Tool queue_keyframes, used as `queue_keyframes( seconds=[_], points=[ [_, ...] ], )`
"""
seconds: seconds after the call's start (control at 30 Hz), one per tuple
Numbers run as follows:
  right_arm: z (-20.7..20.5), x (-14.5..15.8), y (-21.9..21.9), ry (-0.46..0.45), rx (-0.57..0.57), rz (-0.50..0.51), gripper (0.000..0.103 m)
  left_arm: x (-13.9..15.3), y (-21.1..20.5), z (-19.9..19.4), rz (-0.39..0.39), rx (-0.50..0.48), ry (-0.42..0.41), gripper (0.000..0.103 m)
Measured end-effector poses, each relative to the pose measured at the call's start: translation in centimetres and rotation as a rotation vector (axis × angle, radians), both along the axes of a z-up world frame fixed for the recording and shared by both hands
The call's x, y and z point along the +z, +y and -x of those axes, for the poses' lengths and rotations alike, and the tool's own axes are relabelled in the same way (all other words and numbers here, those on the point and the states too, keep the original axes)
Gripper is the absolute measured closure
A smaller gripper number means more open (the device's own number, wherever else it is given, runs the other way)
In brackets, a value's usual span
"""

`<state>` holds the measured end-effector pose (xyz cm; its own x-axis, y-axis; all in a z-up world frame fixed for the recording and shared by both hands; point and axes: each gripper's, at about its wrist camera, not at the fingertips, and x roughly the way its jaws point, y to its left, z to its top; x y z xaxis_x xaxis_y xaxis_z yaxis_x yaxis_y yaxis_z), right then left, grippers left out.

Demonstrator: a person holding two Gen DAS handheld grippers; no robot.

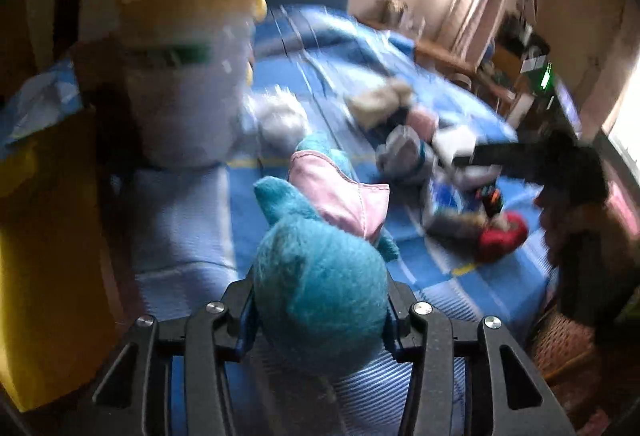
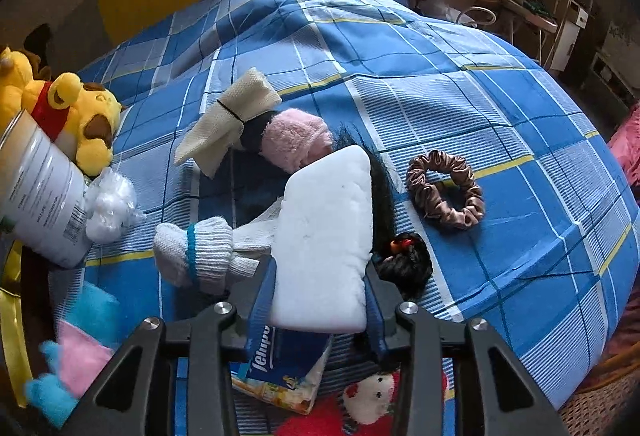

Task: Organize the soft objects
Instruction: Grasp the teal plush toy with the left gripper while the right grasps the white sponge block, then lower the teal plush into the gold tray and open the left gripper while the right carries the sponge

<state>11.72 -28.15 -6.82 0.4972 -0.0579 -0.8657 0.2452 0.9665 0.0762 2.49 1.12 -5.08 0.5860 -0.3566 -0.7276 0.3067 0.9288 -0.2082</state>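
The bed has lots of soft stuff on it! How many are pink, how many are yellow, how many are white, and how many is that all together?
Pink: 1, the pink cloth.
Yellow: 1, the yellow bear.
White: 3, the white pad in the right tool, the fluff, the white sock.
Total: 5.
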Motion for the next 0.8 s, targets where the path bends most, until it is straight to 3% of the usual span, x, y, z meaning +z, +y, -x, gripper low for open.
queue_keyframes(
  seconds=[0.13,0.33,0.5,0.63,0.7,0.77,0.8],
  points=[
    [0.1,0.0,0.1,-0.002,0.002,0.007,0.063,3.2,3.1,0.7,0.043,0.072,-0.067,0.054],
    [0.2,0.1,0.0,-0.004,-0.006,0.010,0.063,5.9,11.4,0.1,0.073,0.334,-0.109,0.051],
    [0.2,0.0,0.0,-0.005,-0.012,0.026,0.063,3.9,16.9,-3.5,0.010,0.496,-0.017,0.049],
    [0.2,0.2,-0.1,-0.018,-0.018,0.051,0.063,1.9,18.4,-5.3,-0.047,0.573,0.037,0.037],
    [0.3,0.5,0.0,-0.040,-0.012,0.059,0.063,1.6,19.0,-5.4,-0.067,0.598,0.034,0.031],
    [0.2,0.8,0.2,-0.055,-0.005,0.069,0.063,1.3,19.7,-4.7,-0.075,0.599,0.022,0.018],
    [0.1,0.9,0.4,-0.060,-0.001,0.073,0.063,1.3,19.9,-4.4,-0.076,0.602,0.013,0.018]
  ],
)
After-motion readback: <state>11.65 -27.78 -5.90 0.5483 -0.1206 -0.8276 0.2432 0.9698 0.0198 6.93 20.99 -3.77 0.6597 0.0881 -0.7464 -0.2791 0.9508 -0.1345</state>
